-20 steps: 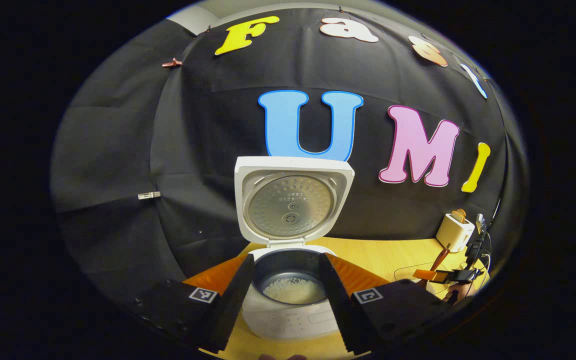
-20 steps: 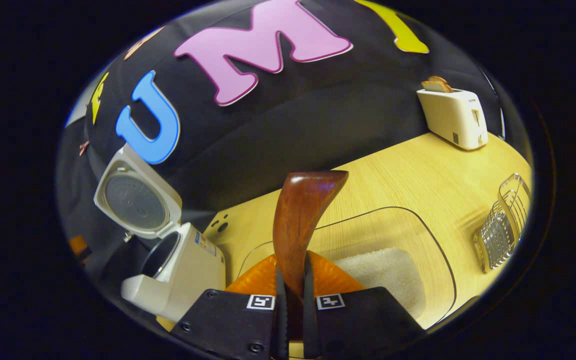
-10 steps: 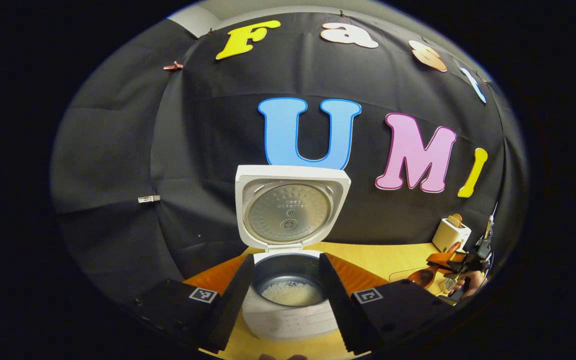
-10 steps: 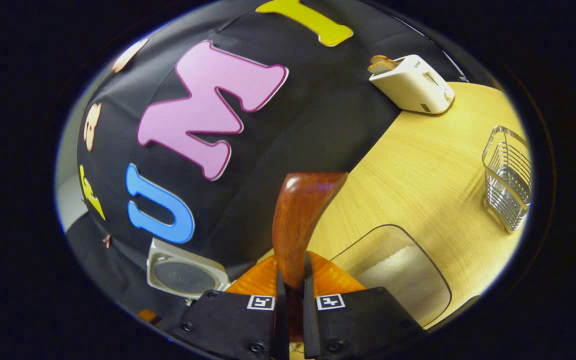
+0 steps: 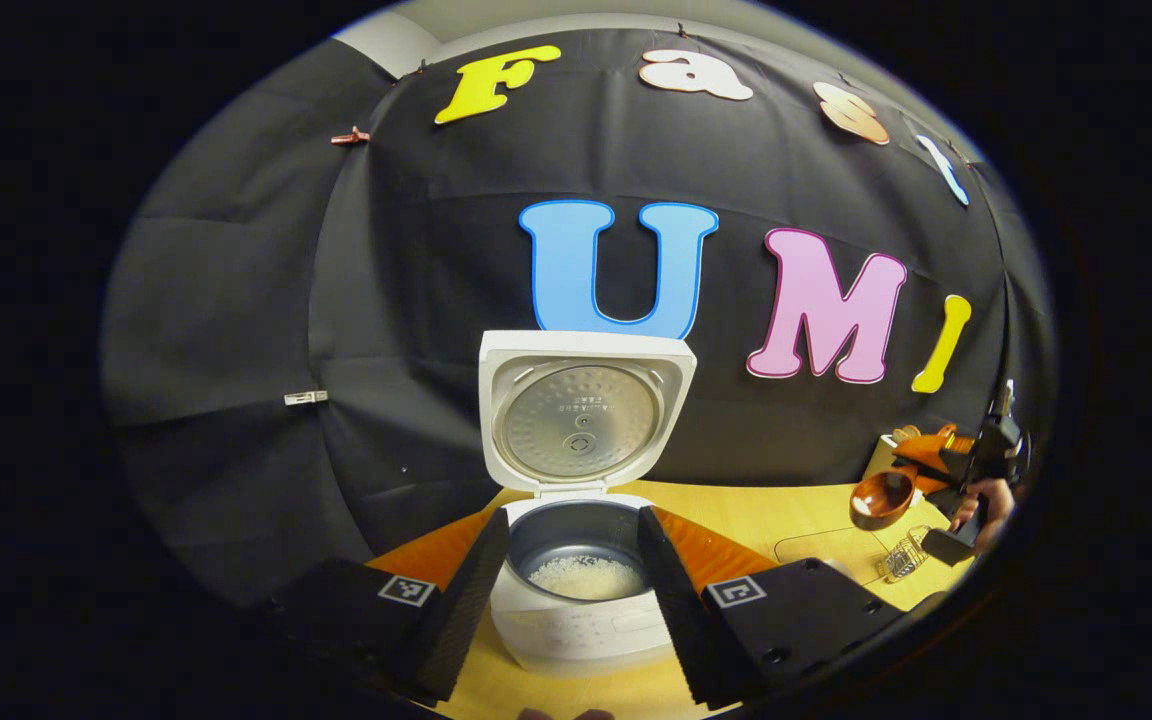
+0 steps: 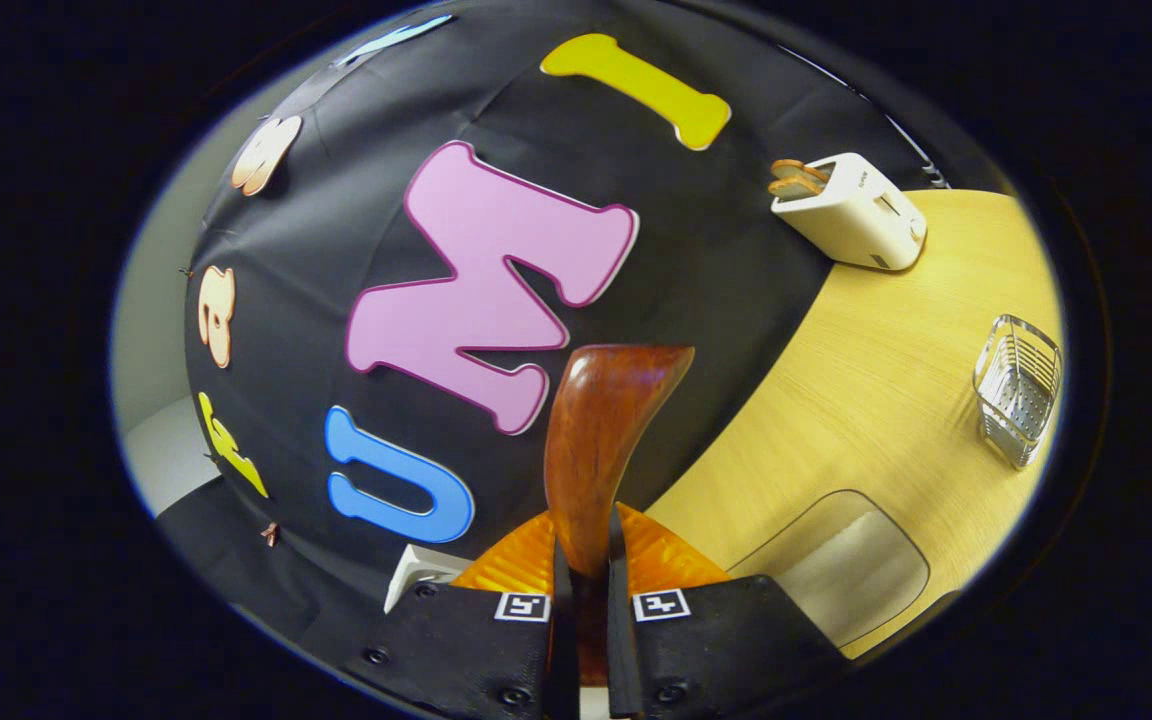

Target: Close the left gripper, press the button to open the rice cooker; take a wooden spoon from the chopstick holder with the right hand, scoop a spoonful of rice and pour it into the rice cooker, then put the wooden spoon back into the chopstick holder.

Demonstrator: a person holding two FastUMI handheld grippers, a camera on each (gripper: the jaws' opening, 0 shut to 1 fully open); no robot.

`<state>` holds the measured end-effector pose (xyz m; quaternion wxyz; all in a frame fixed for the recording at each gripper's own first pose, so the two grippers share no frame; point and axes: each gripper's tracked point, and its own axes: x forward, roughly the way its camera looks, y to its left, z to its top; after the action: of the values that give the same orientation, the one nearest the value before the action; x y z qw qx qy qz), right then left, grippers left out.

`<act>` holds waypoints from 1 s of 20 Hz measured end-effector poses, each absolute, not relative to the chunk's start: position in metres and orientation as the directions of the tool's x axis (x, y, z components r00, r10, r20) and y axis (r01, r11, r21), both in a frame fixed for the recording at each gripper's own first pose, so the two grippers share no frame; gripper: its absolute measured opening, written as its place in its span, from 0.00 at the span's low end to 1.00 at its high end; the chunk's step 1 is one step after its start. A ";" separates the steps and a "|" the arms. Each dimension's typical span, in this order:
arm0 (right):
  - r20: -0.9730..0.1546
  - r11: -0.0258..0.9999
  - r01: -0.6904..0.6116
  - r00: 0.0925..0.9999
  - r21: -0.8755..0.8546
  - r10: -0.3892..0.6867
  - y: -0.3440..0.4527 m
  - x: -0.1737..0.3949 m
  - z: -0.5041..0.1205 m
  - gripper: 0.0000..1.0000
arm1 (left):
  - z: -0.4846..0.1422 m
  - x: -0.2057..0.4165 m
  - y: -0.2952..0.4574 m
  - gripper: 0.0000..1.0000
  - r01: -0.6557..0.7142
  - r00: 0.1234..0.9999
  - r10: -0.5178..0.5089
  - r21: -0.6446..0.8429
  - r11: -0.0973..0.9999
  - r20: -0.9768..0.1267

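Gripping wooden spoon (image 6: 601,440) handle tight in right gripper (image 6: 583,640); left gripper (image 5: 571,590) jaws spread wide, empty, before open rice cooker (image 5: 581,620).

Item count: one rice cooker (image 5: 586,560), lid raised, with one heap of rice (image 5: 586,577) in its pot. One wooden spoon (image 6: 598,440). One wire chopstick holder (image 6: 1018,389). One clear rice container (image 6: 851,565). One toaster (image 6: 851,210), holding two bread slices (image 6: 796,178). One table (image 6: 876,370). Two grippers: left gripper (image 5: 576,590), right gripper (image 6: 583,610).
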<state>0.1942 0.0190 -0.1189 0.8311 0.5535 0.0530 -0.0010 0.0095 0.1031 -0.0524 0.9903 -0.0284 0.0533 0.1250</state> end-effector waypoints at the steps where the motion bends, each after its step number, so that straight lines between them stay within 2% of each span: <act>1: -0.077 0.412 0.043 0.995 0.910 0.066 0.028 0.195 -0.103 0.15 | -0.054 0.006 0.105 0.83 -0.256 0.962 0.249 -0.047 0.966 -0.113; 6: -0.003 0.439 -0.065 0.988 0.896 0.151 0.095 0.205 -0.038 0.15 | -0.058 -0.018 0.127 0.83 -0.301 0.950 0.291 -0.084 0.950 -0.111; 14: 0.000 0.463 -0.135 0.960 0.876 0.281 0.224 0.242 -0.024 0.15 | -0.067 -0.054 0.160 0.83 -0.358 0.931 0.345 -0.108 0.928 -0.116; 20: -0.067 0.626 -0.163 0.943 0.763 0.327 0.286 0.262 -0.049 0.15 | -0.065 -0.061 0.172 0.83 -0.355 0.934 0.346 -0.115 0.928 -0.091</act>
<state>0.2625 0.2858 -0.0490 0.8961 0.4104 0.0998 0.1366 -0.0610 0.1719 -0.0647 0.9812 -0.0649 0.0347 0.1787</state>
